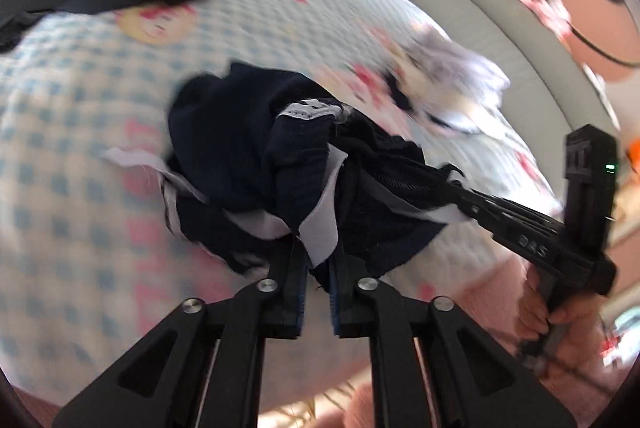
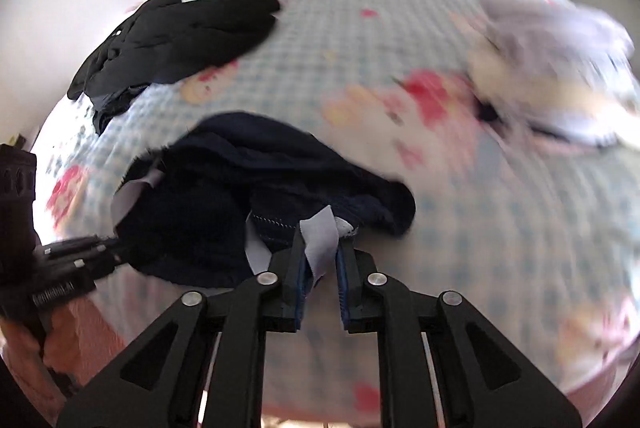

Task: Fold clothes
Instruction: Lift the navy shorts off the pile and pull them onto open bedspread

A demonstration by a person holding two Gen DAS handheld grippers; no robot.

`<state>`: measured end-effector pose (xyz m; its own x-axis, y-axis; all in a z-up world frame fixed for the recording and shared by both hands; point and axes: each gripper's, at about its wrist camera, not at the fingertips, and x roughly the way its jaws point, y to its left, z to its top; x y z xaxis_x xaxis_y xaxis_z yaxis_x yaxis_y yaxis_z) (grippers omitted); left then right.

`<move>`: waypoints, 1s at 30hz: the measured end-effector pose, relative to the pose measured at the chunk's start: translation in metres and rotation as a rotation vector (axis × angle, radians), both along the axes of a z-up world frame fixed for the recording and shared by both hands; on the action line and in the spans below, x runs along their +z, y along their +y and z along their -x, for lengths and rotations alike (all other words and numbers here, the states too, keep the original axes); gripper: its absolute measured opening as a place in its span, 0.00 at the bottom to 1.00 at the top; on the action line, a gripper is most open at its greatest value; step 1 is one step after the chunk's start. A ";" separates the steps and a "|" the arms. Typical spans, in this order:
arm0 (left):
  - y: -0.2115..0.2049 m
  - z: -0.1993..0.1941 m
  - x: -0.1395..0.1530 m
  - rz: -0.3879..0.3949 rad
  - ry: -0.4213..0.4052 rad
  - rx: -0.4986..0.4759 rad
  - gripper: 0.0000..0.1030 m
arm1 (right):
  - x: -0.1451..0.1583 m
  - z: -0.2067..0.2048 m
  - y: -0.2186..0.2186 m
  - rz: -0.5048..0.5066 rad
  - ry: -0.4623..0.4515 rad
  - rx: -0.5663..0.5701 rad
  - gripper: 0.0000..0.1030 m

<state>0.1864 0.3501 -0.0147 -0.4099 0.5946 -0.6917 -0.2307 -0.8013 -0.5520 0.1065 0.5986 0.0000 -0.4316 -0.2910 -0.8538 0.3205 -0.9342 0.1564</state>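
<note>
A crumpled navy garment with white trim (image 1: 256,164) hangs bunched over the bed. My left gripper (image 1: 318,264) is shut on its white-edged hem at the bottom of the left wrist view. The right gripper (image 1: 460,188) reaches in from the right of that view and bites another edge of the same cloth. In the right wrist view the navy garment (image 2: 240,188) fills the lower middle, and my right gripper (image 2: 322,248) is shut on a white strip of it. At that view's left edge the left gripper (image 2: 108,246) holds the cloth's far side.
The bed has a blue-checked cover with pink prints (image 2: 400,40). A black garment (image 2: 180,36) lies heaped at its far left. A white and lilac pile (image 2: 552,68) lies at the right. A grey padded headboard (image 1: 500,28) runs along the right side.
</note>
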 end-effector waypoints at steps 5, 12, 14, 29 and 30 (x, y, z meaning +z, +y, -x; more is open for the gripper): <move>0.016 -0.004 0.017 0.140 0.101 0.054 0.45 | -0.012 -0.015 0.032 0.028 -0.029 -0.078 0.18; 0.073 0.019 0.000 0.357 0.104 -0.012 0.45 | -0.022 -0.010 0.032 0.054 -0.026 -0.080 0.32; 0.085 0.032 -0.014 0.453 0.091 0.032 0.45 | -0.030 -0.007 0.030 0.055 -0.046 -0.074 0.36; 0.003 -0.003 0.012 0.415 0.107 0.387 0.10 | -0.044 -0.010 0.025 -0.046 0.014 -0.158 0.32; 0.003 -0.002 0.011 0.416 0.111 0.371 0.11 | -0.043 -0.010 0.022 -0.049 0.010 -0.152 0.33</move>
<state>0.1886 0.3532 -0.0036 -0.6226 0.0834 -0.7781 0.0689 -0.9846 -0.1607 0.1163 0.6210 -0.0434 -0.4765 -0.1800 -0.8605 0.1759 -0.9785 0.1072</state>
